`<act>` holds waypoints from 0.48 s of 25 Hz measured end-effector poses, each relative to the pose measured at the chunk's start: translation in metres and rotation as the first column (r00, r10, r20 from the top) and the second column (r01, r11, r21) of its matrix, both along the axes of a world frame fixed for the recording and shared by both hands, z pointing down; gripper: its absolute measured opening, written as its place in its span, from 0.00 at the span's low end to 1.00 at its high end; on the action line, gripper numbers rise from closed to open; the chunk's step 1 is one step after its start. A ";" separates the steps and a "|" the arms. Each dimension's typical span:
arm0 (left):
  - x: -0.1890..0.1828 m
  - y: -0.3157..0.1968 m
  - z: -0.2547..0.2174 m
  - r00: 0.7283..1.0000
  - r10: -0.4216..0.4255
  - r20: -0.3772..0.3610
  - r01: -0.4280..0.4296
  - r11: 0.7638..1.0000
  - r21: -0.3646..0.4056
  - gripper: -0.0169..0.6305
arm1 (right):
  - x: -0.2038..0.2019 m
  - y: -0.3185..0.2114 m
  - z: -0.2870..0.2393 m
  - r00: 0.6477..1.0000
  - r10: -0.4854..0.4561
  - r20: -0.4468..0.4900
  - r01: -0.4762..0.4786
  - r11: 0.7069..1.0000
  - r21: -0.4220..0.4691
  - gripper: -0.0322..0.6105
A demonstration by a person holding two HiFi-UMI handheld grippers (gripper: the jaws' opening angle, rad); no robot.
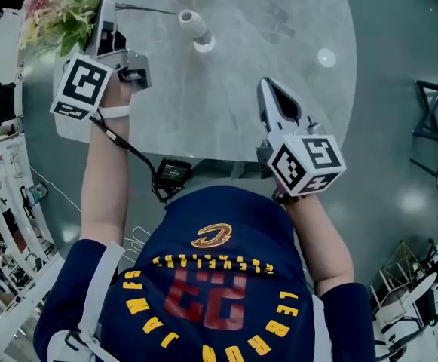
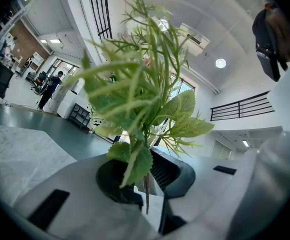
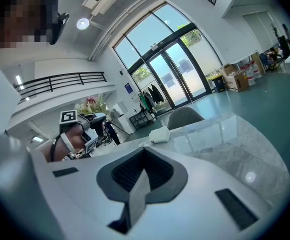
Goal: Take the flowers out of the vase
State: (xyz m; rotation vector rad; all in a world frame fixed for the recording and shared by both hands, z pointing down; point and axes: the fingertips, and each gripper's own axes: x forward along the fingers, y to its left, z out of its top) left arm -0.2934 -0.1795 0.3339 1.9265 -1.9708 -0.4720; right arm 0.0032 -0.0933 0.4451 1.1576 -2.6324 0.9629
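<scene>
The left gripper (image 2: 149,184) is pressed almost shut, pinching the thin stems of the flowers (image 2: 140,99) low down, with one bare stem end poking out under the jaws. That is a slim hold for a leafy, top-heavy bunch, and I'd judge it could swivel or slide free if the gripper tips or jerks. From overhead, the flowers (image 1: 60,10) sit at the far left corner, out past the edge of the tabletop (image 1: 279,44), so anything that slips probably lands on the floor. The vase (image 1: 196,30) stands apart from them near the far middle, already empty (so the lifting-out looks done). A careless sweep back across could knock it over. The right gripper (image 3: 142,179) has its jaws together on nothing and hovers over the near edge, well away from the bunch, so it couldn't catch a falling stem.
</scene>
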 end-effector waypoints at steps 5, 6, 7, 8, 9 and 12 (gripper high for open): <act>0.000 0.000 -0.001 1.000 0.000 -0.004 0.000 1.000 0.005 0.11 | -0.001 -0.001 -0.004 1.000 -0.007 0.003 0.007 1.000 0.020 0.05; 0.000 -0.001 -0.001 1.000 0.000 -0.005 0.001 1.000 0.007 0.11 | -0.002 -0.001 -0.004 1.000 -0.009 0.003 0.009 1.000 0.024 0.05; 0.000 -0.001 -0.002 1.000 0.000 -0.005 0.000 1.000 0.009 0.11 | -0.002 -0.002 -0.005 1.000 -0.011 0.003 0.010 1.000 0.028 0.05; 0.000 -0.001 -0.003 1.000 0.000 -0.006 0.000 1.000 0.011 0.11 | -0.003 -0.002 -0.006 1.000 -0.012 0.003 0.012 0.999 0.032 0.05; 0.001 -0.001 -0.004 1.000 0.001 -0.007 -0.001 1.000 0.013 0.11 | -0.003 -0.002 -0.006 1.000 -0.014 0.002 0.014 0.999 0.036 0.05; 0.000 0.000 -0.004 1.000 0.002 -0.013 -0.002 1.000 0.016 0.11 | -0.004 -0.002 -0.007 1.000 -0.015 0.003 0.015 0.999 0.044 0.05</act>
